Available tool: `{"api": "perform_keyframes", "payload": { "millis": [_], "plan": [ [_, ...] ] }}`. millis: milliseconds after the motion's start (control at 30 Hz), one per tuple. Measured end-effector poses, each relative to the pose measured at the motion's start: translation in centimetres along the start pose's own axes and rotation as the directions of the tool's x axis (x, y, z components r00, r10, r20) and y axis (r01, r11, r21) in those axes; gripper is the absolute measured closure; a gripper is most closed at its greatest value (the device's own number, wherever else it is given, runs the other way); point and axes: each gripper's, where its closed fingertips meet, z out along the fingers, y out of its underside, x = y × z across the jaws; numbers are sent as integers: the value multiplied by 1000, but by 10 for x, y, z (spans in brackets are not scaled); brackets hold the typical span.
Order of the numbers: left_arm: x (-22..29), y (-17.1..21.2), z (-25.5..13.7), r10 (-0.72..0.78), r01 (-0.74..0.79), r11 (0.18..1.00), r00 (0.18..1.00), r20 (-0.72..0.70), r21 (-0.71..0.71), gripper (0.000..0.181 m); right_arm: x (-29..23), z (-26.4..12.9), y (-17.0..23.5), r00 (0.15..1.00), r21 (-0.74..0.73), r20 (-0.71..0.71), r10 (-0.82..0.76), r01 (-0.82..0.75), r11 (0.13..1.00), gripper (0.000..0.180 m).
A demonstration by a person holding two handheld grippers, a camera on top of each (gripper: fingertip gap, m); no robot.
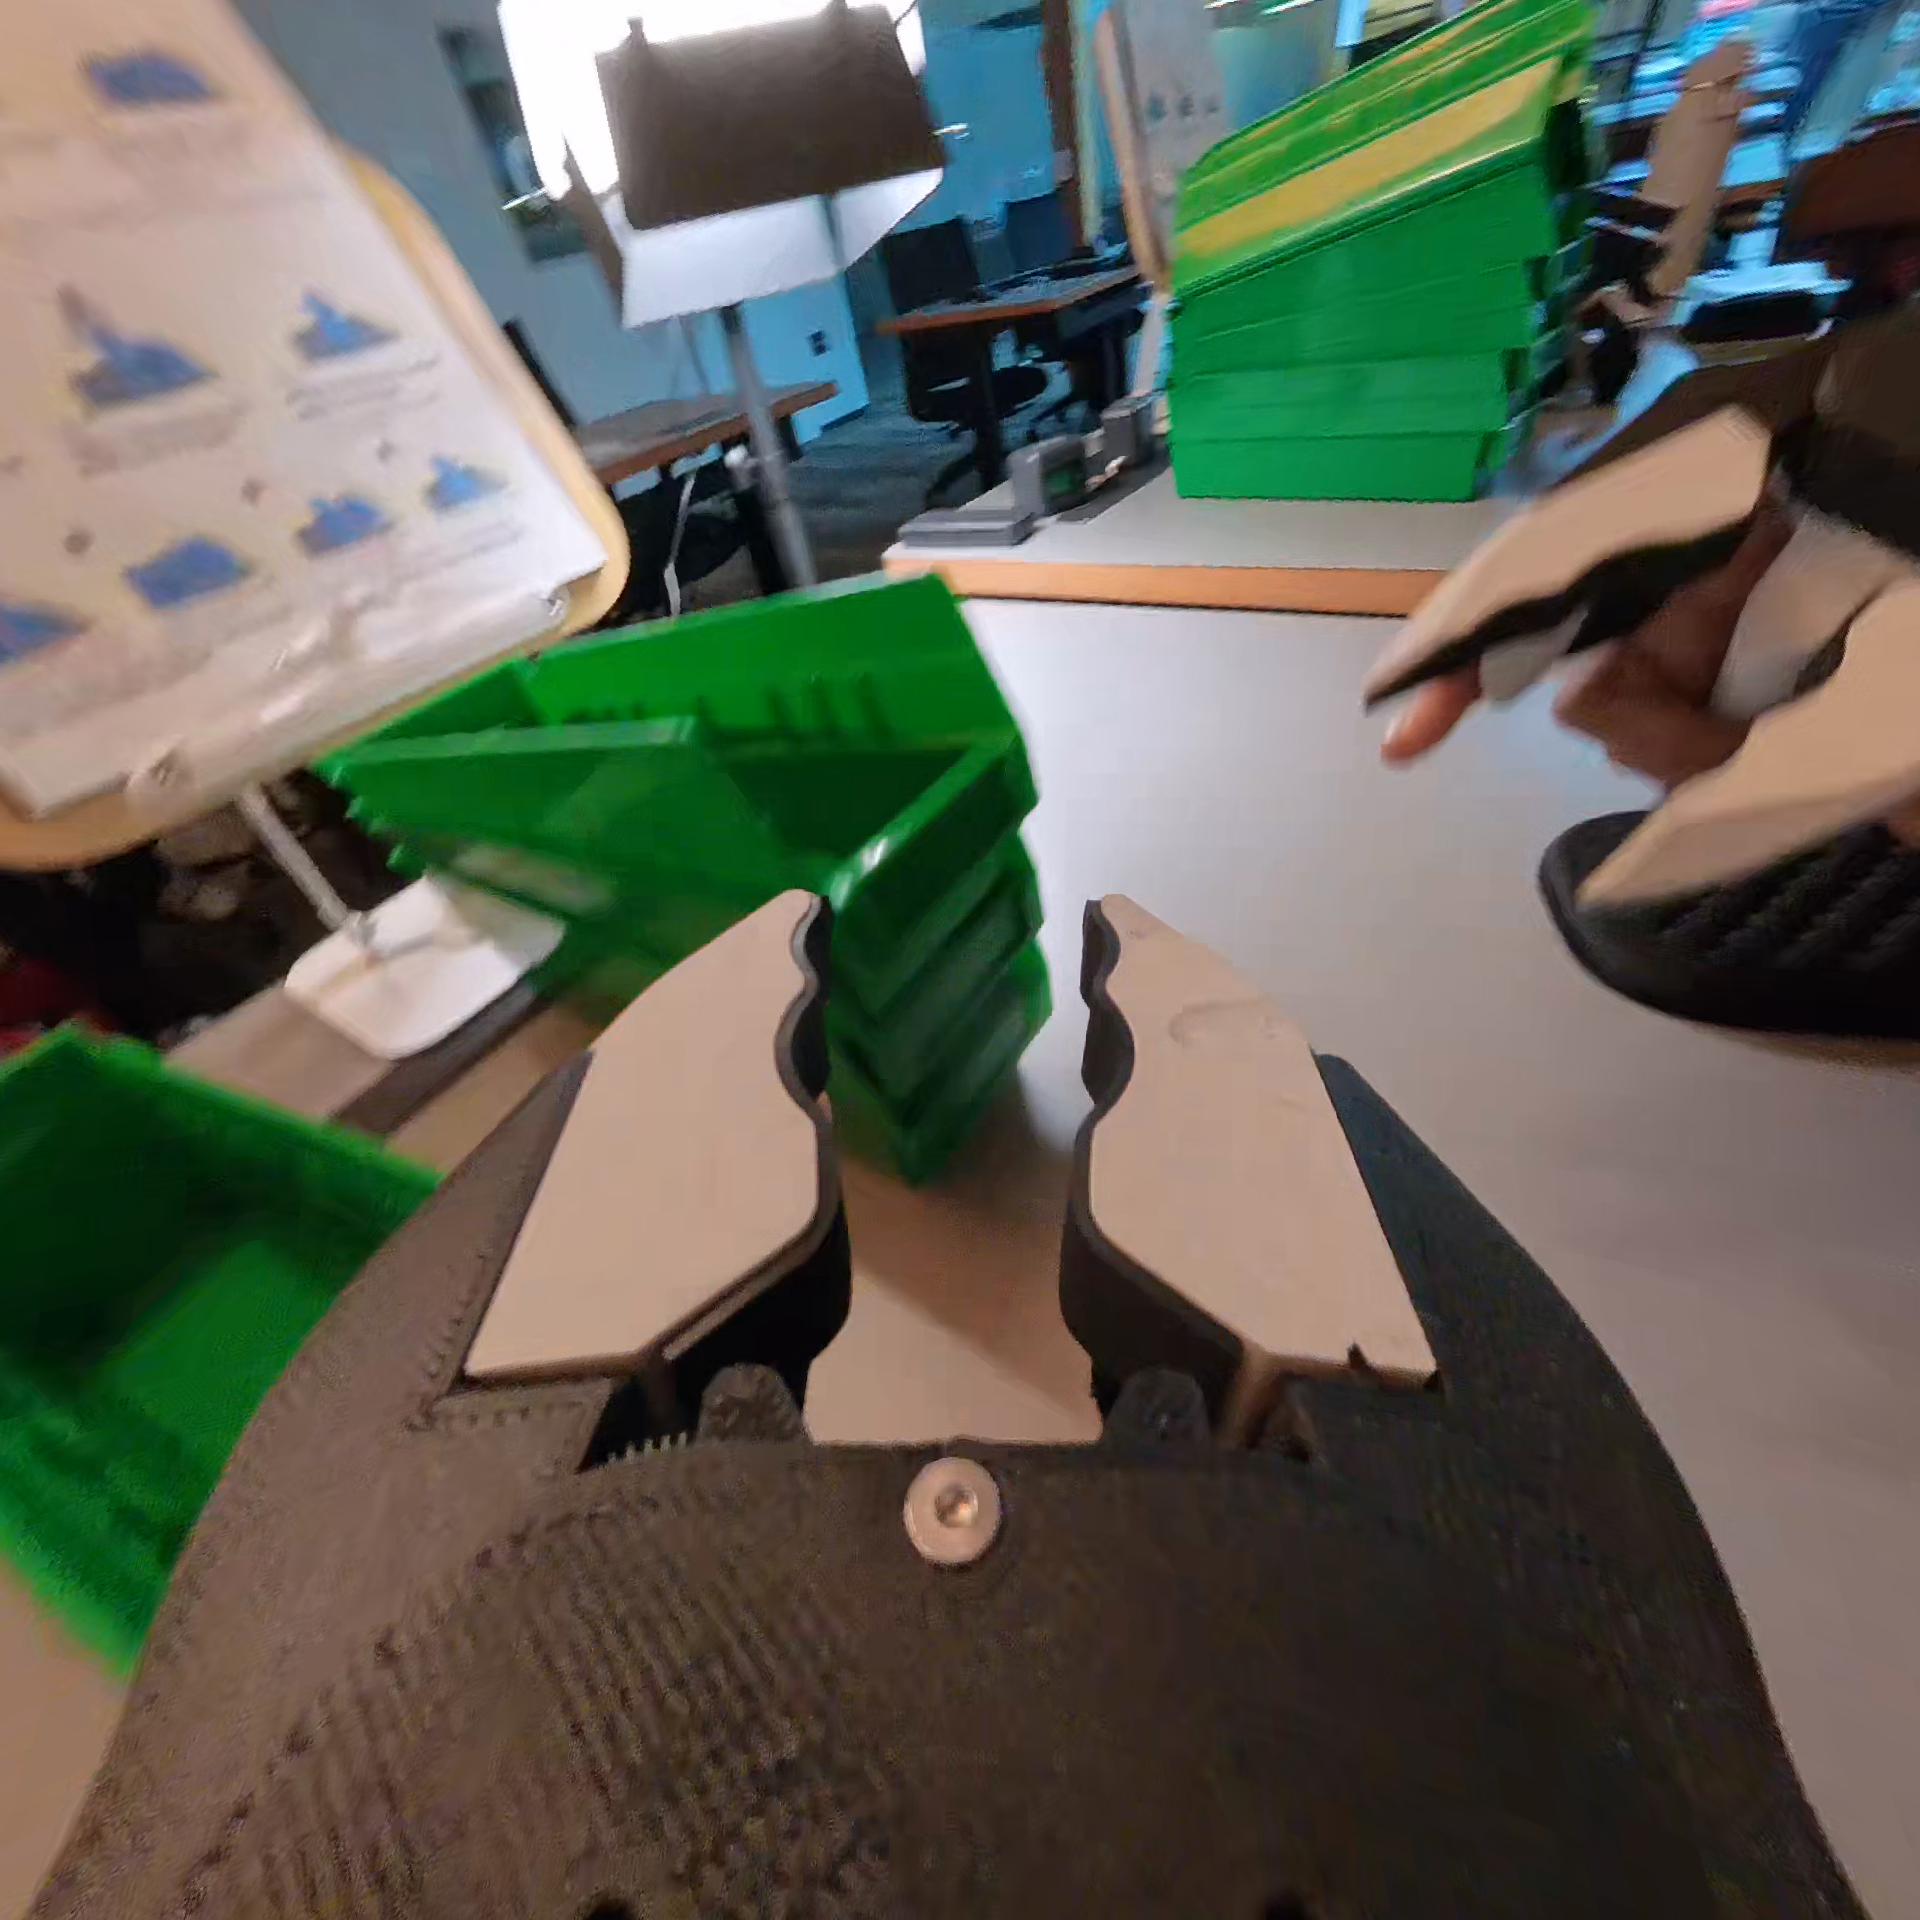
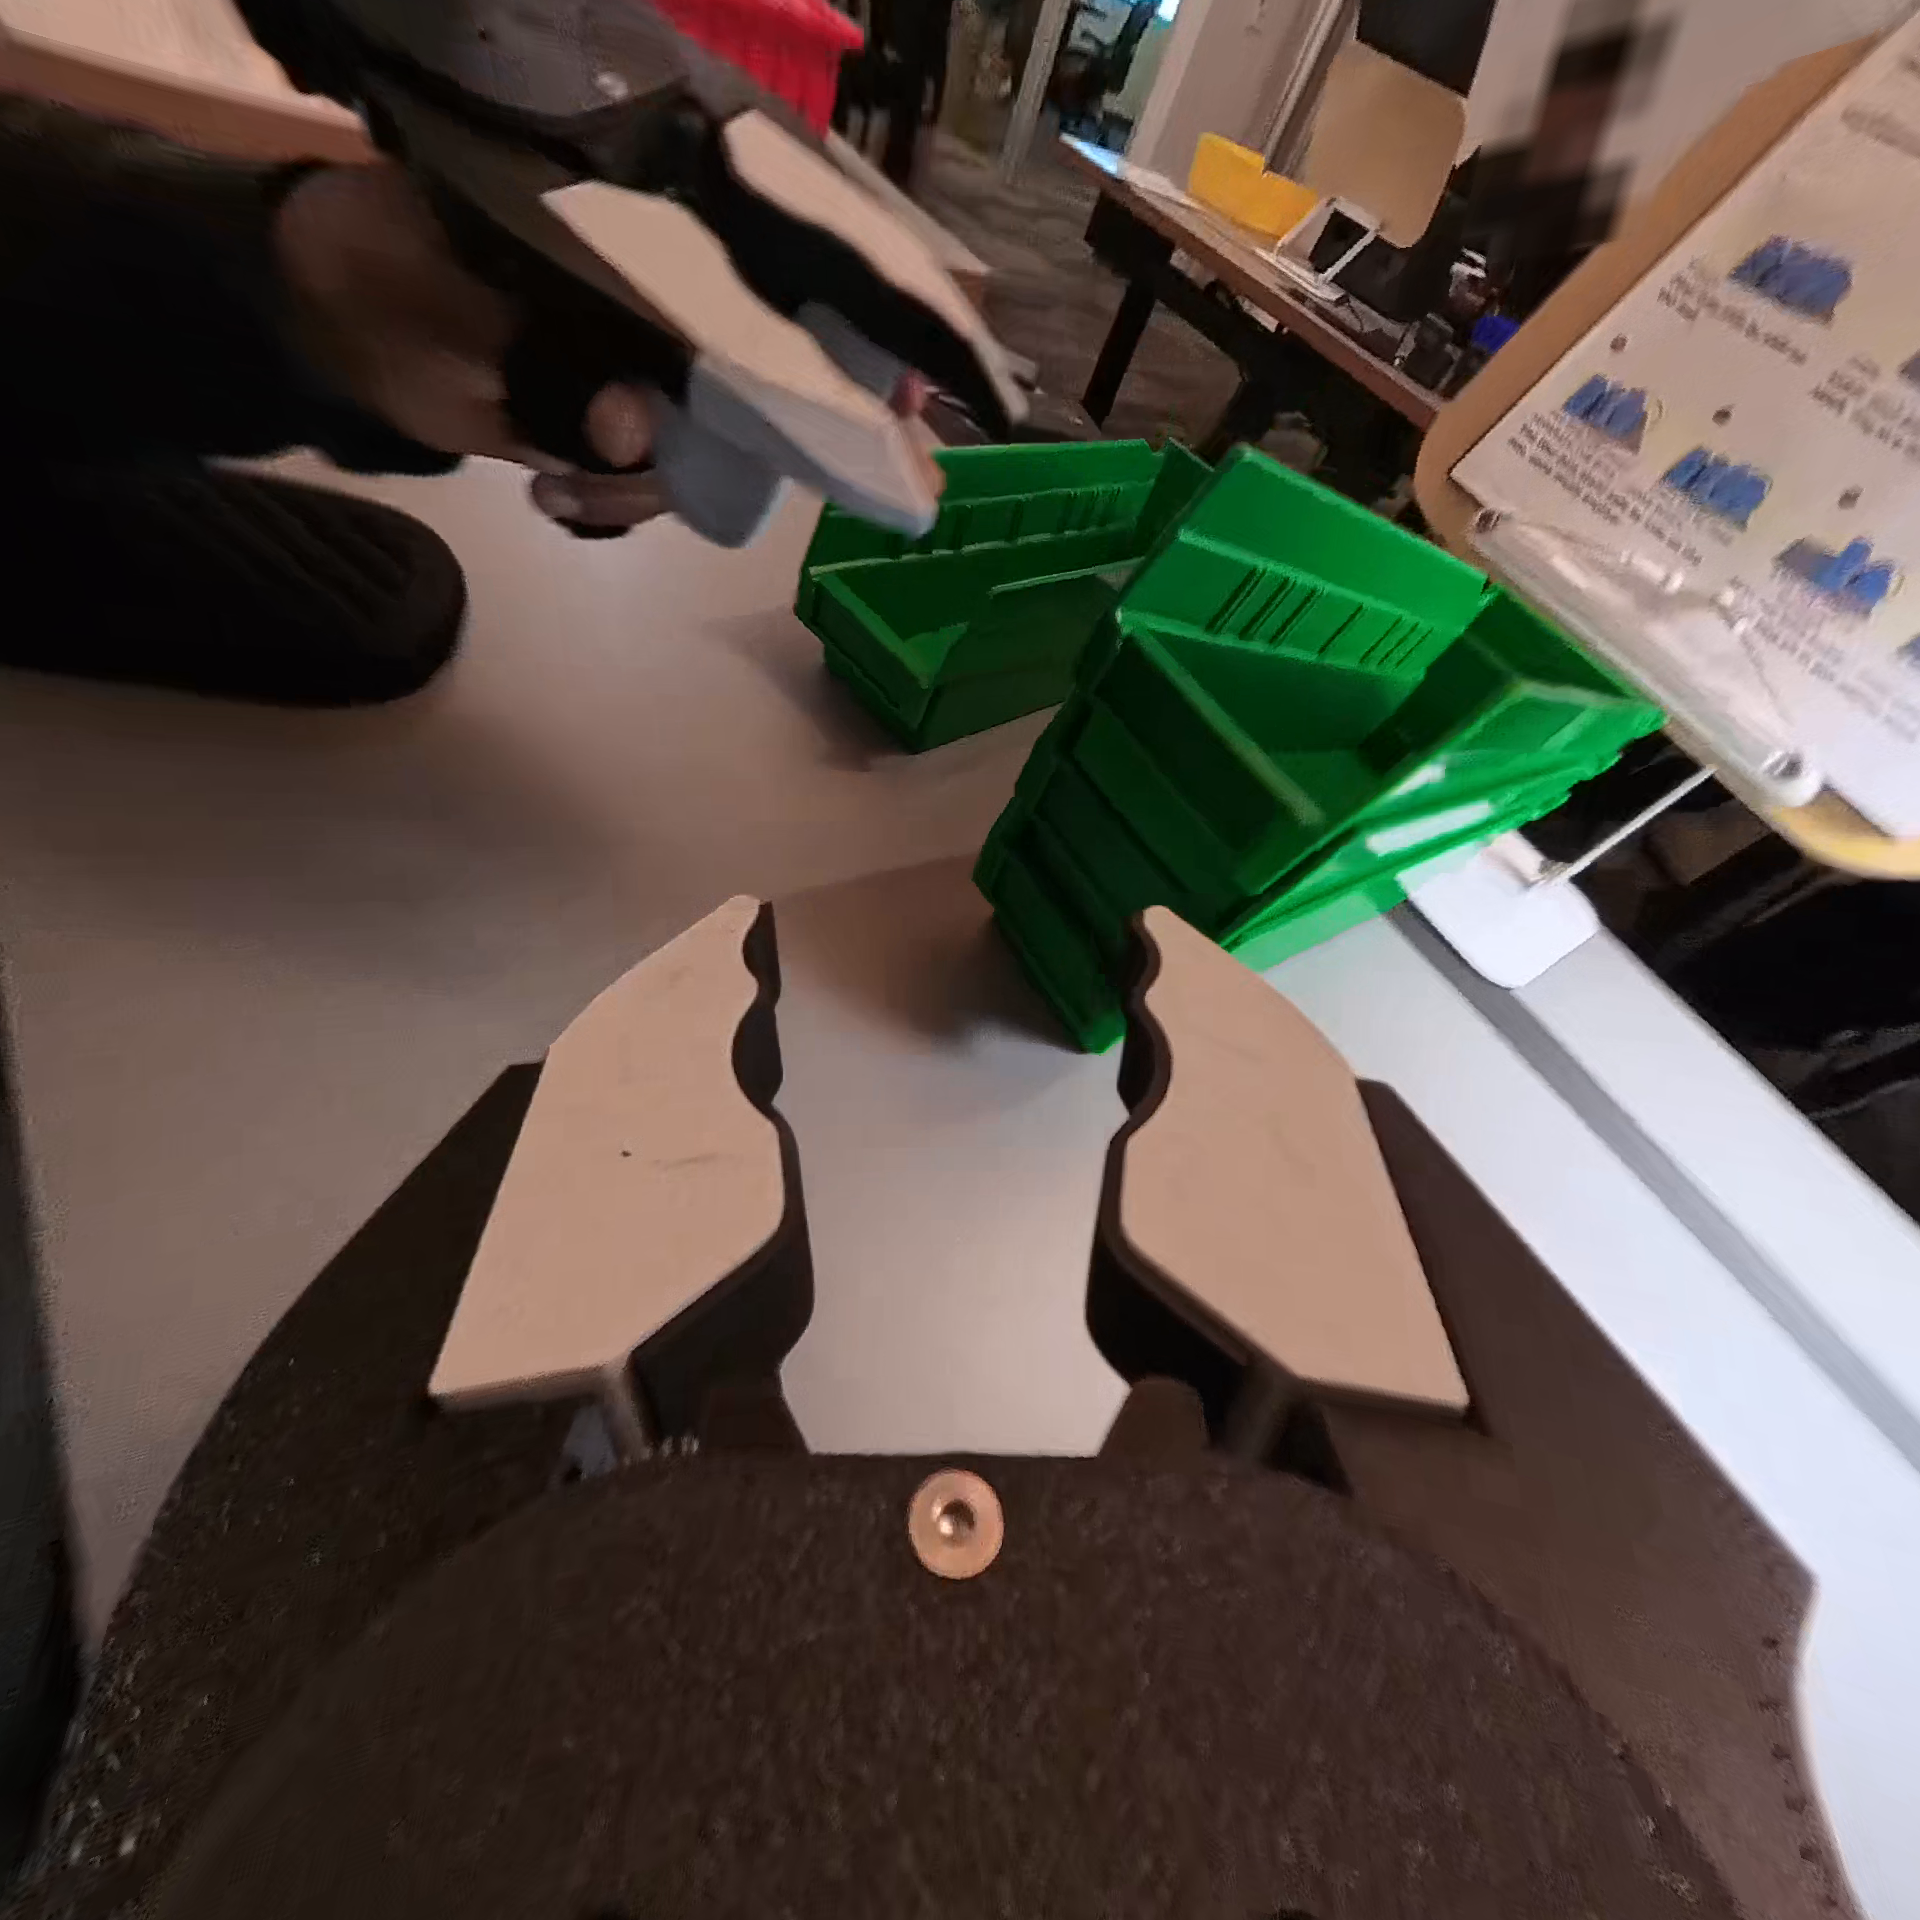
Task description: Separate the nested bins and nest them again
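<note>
Left wrist view: the left tool (image 1: 954,925) hangs over the pale desk (image 1: 1299,935) with its jaws parted and nothing between them. Just ahead of its left fingertip stands the stack of nested green bins (image 1: 831,831) — the narrow front end faces the tool, and the long axis runs away and to the left. The top bin sits tilted in the stack. A separate green bin (image 1: 156,1299) lies low to the tool's left. The right tool (image 1: 1475,769) shows far right, held by a hand (image 1: 1642,696).

Right wrist view: the right tool (image 2: 951,925) is likewise open and empty, the stack just ahead of its right fingertip — its open front points toward the tool. An instruction board (image 2: 1714,468) overhangs the stack.
</note>
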Motion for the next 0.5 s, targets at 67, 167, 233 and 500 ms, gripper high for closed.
{"api": "perform_keyframes", "payload": {
  "millis": [67,167,233,500],
  "plan": [
    [-9,29,-15,-33,34,999,998,58,-19,133,10,15,-8,995,-45,-8,-99,98,994,118],
    [-13,65,-26,-99,104,994,990,101,-41,132,29,45,-15,977,-133,10,-212,212,968,118],
    [-16,83,-26,-125,132,990,986,114,-58,132,40,67,-15,959,-208,49,-279,283,936,117],
    [-6,97,-21,-110,119,987,990,93,-104,129,60,134,10,862,-449,259,-436,507,736,123]
  ]
}}
